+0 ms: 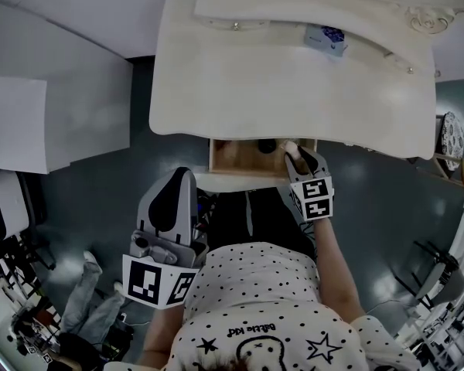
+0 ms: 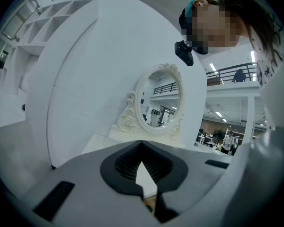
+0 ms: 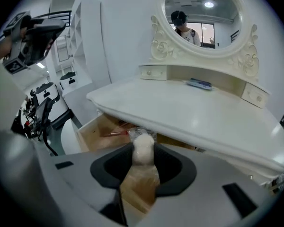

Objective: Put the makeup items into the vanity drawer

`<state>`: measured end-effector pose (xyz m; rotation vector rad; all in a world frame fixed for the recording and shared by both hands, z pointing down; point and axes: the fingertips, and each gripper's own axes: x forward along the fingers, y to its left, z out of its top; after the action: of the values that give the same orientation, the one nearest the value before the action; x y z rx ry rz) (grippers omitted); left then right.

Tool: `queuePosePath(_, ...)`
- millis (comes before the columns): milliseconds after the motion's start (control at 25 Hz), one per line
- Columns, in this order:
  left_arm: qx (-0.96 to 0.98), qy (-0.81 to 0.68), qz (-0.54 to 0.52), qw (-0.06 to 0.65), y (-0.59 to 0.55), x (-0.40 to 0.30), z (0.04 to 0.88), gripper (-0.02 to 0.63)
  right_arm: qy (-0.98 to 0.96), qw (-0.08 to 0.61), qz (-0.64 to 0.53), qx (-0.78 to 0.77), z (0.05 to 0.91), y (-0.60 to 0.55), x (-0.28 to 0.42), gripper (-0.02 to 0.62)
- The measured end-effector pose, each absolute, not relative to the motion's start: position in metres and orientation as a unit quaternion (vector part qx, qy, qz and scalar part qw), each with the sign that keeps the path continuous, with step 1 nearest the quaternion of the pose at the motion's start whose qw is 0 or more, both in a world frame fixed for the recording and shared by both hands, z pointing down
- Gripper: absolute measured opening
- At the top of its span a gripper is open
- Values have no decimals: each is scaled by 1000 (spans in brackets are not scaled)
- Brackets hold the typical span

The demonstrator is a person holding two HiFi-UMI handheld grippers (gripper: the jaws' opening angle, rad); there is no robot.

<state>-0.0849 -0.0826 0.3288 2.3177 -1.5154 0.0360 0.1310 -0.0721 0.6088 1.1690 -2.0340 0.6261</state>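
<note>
Cream vanity (image 1: 294,76), drawer (image 1: 236,159) open at near edge; wrapped sponge (image 3: 143,148) clamped in right gripper (image 1: 294,151) over drawer's right end, long axis pointing inward; left gripper (image 1: 178,182) closed, empty, farther off.

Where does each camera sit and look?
Head view: on the person's head, facing down at the vanity, open drawer, left hand-held gripper, right hand-held gripper and dotted shirt.
Left gripper view: rides the left one, facing the mirror; jaws shut.
Right gripper view: faces the drawer; jaws grip a wrapped puff.
Head and right views share the drawer.
</note>
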Motion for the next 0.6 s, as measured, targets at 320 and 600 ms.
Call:
queuePosePath(320,819,-541,14,189,-82,-86,333,2,-767,387,252,446,639,-67,135,144)
queuePosePath(600,819,-541,11,192,-82,-86,335,2,-776,434,215,405,646,-58,125,144)
